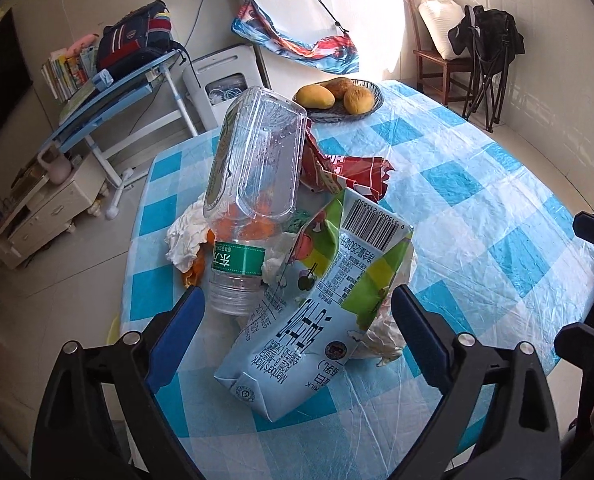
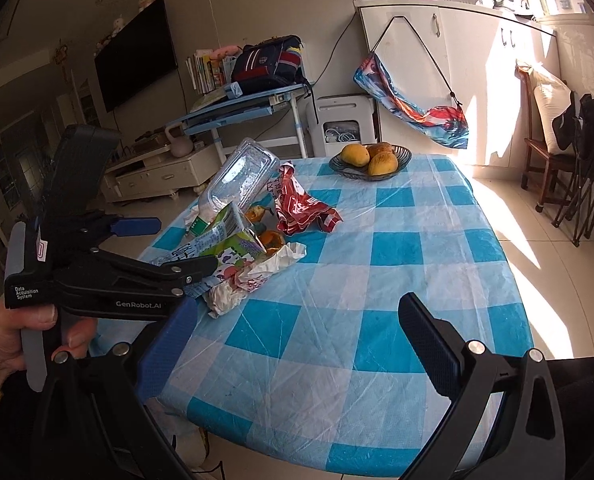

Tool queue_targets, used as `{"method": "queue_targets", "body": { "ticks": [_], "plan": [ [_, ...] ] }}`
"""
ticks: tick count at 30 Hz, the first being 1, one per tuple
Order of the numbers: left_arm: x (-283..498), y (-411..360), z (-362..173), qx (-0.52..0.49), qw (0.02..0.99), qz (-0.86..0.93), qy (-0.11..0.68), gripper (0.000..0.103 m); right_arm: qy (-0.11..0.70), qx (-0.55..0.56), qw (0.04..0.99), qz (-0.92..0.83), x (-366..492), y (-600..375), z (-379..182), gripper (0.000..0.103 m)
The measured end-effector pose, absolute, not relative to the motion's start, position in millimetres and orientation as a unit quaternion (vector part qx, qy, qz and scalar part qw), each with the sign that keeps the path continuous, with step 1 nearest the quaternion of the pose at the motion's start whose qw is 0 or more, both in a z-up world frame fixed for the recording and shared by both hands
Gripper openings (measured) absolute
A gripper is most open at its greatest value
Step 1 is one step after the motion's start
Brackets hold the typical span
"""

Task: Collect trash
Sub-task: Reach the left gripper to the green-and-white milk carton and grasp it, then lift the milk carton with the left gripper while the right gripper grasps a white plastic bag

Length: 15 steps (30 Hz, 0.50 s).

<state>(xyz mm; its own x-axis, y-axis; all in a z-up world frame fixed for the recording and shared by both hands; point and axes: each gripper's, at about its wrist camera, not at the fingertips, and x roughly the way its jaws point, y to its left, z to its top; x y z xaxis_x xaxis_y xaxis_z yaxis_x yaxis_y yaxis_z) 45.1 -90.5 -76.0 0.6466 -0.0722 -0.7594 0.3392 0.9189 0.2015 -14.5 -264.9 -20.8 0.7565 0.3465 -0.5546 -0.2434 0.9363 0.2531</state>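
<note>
The trash sits in a heap near the left edge of the checked tablecloth (image 2: 377,320) — a clear plastic bottle (image 1: 253,176) lying tilted, a milk carton (image 1: 317,312) leaning against it, a red wrapper (image 1: 345,172) behind, crumpled tissue (image 1: 183,236) alongside. The left gripper (image 1: 297,320) stands wide open with the carton between its fingers, pads apart from it. The right gripper (image 2: 297,344) is open too — nothing in it, over bare cloth. A basket of mangoes (image 2: 371,158) rests at the far side.
</note>
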Motion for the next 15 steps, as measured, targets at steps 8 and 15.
{"method": "queue_targets", "body": {
  "ticks": [8,15],
  "plan": [
    [66,-77,-86,0.079,0.879,-0.143,0.447,0.057,0.331,0.101,0.924,0.160,-5,-271,-28,0.097],
    [53,-34,-58,-0.040,0.892,-0.173,0.416,0.050,0.337,0.095,0.920,0.176,-6,-261,-27,0.097]
  ]
}}
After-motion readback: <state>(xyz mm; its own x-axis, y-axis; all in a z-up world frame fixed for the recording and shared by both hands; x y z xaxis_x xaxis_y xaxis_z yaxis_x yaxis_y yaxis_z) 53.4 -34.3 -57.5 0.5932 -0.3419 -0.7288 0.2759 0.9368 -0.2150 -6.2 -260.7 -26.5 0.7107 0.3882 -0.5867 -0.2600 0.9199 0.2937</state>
